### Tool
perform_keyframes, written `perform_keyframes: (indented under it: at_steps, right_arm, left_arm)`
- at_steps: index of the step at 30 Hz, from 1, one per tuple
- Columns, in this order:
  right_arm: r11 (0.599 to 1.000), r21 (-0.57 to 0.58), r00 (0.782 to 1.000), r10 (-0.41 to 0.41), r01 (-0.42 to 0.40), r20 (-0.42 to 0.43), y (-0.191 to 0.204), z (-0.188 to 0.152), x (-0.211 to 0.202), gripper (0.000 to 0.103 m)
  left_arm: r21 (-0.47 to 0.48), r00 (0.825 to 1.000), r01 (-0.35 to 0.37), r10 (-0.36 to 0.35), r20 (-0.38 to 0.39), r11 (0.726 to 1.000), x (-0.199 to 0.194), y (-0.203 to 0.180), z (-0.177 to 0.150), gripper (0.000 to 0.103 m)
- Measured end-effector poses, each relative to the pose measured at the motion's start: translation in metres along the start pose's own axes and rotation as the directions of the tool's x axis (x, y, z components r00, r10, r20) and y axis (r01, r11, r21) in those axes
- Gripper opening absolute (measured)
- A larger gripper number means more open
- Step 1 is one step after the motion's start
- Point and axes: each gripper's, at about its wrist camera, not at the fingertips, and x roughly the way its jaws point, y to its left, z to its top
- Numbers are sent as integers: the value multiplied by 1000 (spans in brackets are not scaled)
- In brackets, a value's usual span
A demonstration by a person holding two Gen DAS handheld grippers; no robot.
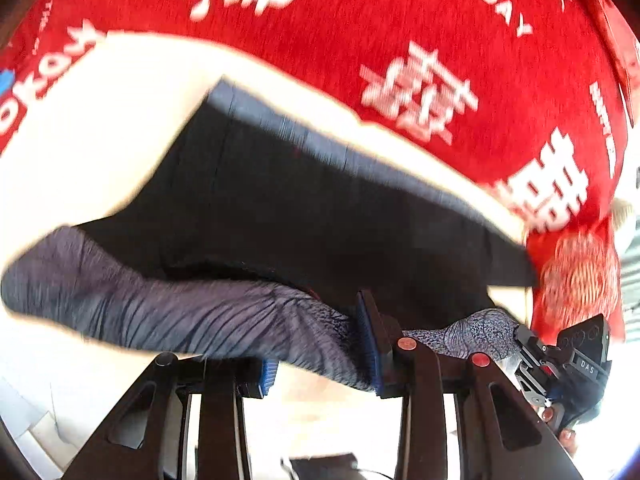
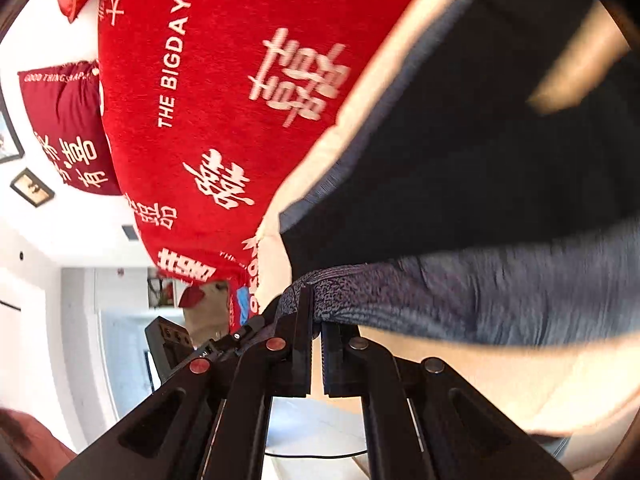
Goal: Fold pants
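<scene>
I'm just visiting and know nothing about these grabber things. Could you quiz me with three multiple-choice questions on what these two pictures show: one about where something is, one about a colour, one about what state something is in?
1. Where does the red blanket with white lettering lie?
A. Beyond the pants, over the cream surface
B. Folded between the grabber's fingers
C. Rolled up on top of the pants

2. What colour are the pants?
A. Bright yellow
B. Dark navy to black, with a grey-blue gathered band
C. White

3. What is the right gripper doing?
A. Wide open, well clear of the cloth
B. Closed on the pants' band
C. Closed on the red blanket

Answers:
1 A: red fabric fills the far side in both views, past the pants and the cream surface.
2 B: dark cloth, greyish ribbed band near the fingers.
3 B: its fingers stand almost together on the band's edge.
</scene>
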Motion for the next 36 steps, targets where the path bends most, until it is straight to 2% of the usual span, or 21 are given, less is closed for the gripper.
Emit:
perform_keyframes:
  at_steps: [5, 6, 8, 10, 13, 14, 16, 17, 18, 20, 21, 23, 24, 26, 27, 28, 30, 32, 34, 36]
  right_arm:
    - [995, -68, 985, -85, 76, -148, 12, 95, 36, 7]
    - [991, -92, 977, -115, 100, -177, 12, 117, 51, 7]
    - [982, -118, 960, -168, 144, -226, 5, 147, 78, 7]
    - [969, -158, 937, -226, 189, -265, -6, 173, 109, 8]
    - [945, -181, 898, -318, 273, -305, -37, 192, 148, 9]
    - [940, -177, 890, -335, 293, -308, -47, 194, 155, 9]
    - [947, -161, 904, -315, 278, -291, -55, 198, 161, 9]
    - [944, -173, 903, -320, 280, -286, -51, 197, 160, 14]
    - [938, -206, 899, -329, 278, -287, -44, 194, 157, 19]
    - [918, -285, 895, -353, 275, -272, -26, 185, 148, 54]
    - [903, -338, 894, -362, 266, -265, -12, 178, 143, 59]
    - [880, -418, 899, -354, 226, -259, 13, 164, 137, 60]
    - [862, -465, 896, -356, 203, -267, 26, 155, 141, 60]
    - [804, -569, 881, -385, 173, -276, 48, 145, 161, 60]
    - [758, -633, 872, -407, 156, -272, 59, 139, 177, 60]
    - [715, -683, 864, -428, 146, -264, 69, 135, 195, 60]
    - [658, -743, 850, -457, 123, -263, 78, 136, 226, 60]
    - [598, -795, 815, -506, 96, -282, 82, 130, 263, 60]
    - [553, -829, 760, -574, 85, -305, 78, 124, 295, 59]
    - [489, -866, 674, -675, 107, -298, 66, 117, 322, 7]
  left_arm:
    - [41, 993, -72, 68, 91, 997, 28, -22, 73, 37]
    - [54, 990, -94, 88, 106, 994, 38, -23, 85, 37]
    - [63, 982, -152, 144, 123, 986, 62, -23, 105, 47]
    - [53, 968, -228, 220, 124, 972, 94, -14, 125, 47]
    - [19, 941, -330, 327, 85, 944, 135, 7, 140, 47]
    - [-4, 934, -353, 353, 56, 936, 151, 18, 143, 47]
    - [-6, 932, -356, 356, 62, 934, 159, 22, 144, 47]
    - [4, 926, -372, 371, 63, 928, 157, 17, 144, 47]
    - [12, 923, -382, 380, 64, 924, 153, 14, 143, 47]
    - [16, 919, -391, 389, 63, 920, 139, 9, 140, 48]
    - [17, 917, -394, 392, 65, 919, 133, 8, 138, 48]
    - [20, 909, -412, 410, 72, 911, 118, 9, 132, 48]
    - [26, 907, -418, 415, 70, 908, 114, 10, 129, 49]
    - [40, 895, -446, 444, 52, 894, 120, 12, 126, 74]
    - [39, 883, -468, 466, 50, 883, 124, 15, 124, 74]
    - [41, 880, -475, 473, 40, 879, 129, 17, 122, 74]
    - [32, 880, -475, 474, 14, 880, 135, 31, 114, 74]
    - [29, 876, -482, 482, 18, 876, 141, 36, 106, 74]
    - [40, 873, -488, 486, 46, 872, 141, 34, 105, 74]
    - [38, 873, -487, 485, 49, 873, 140, 36, 103, 74]
